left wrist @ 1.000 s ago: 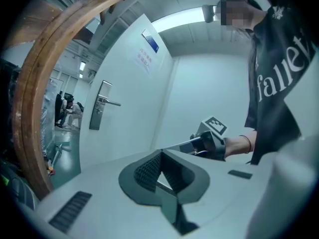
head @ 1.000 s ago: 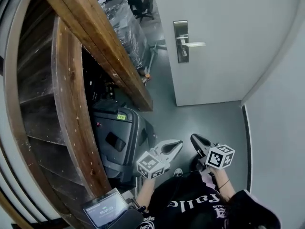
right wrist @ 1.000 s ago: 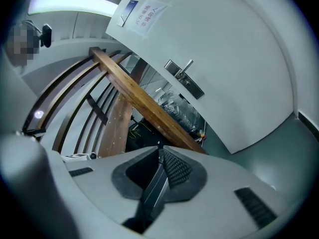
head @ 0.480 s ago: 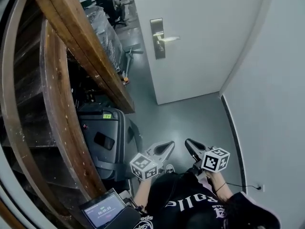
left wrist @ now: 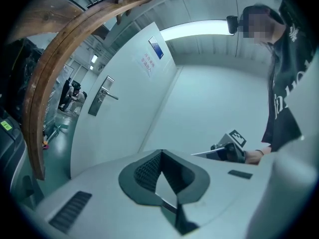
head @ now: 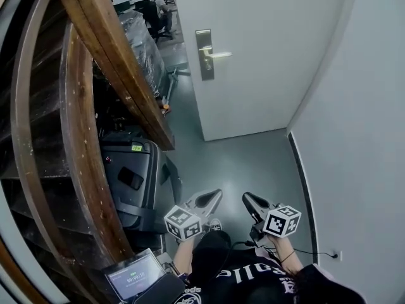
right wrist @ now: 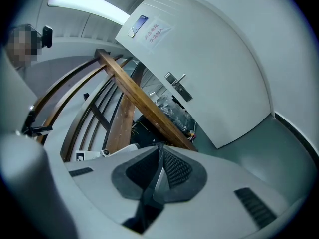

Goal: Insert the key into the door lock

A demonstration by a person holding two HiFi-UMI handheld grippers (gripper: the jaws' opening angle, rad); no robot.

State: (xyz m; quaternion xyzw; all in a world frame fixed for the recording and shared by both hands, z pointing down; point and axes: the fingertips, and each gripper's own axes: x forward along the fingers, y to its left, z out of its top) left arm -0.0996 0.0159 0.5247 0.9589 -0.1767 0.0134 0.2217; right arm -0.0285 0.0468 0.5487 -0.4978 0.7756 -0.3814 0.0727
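Note:
A white door (head: 266, 56) stands ajar ahead, with a metal lock plate and lever handle (head: 204, 54) near its left edge. The plate also shows in the left gripper view (left wrist: 102, 96) and the right gripper view (right wrist: 177, 87). Both grippers hang low in front of the person's body, far short of the door. My left gripper (head: 213, 197) has its jaws shut, tips meeting. Just to its right, my right gripper (head: 247, 199) is shut as well. I can make out no key in any view.
A curved wooden stair beam (head: 114, 49) runs down the left side. Under it stands a dark grey suitcase (head: 130, 182). A small screen (head: 133, 274) sits at the bottom left. A white wall (head: 361, 138) closes the right. Wrapped goods (head: 142, 37) lie beyond the doorway.
The view has swung right, so the door and its handle now sit further left in the head view. Both grippers have drifted slightly left and down, still shut.

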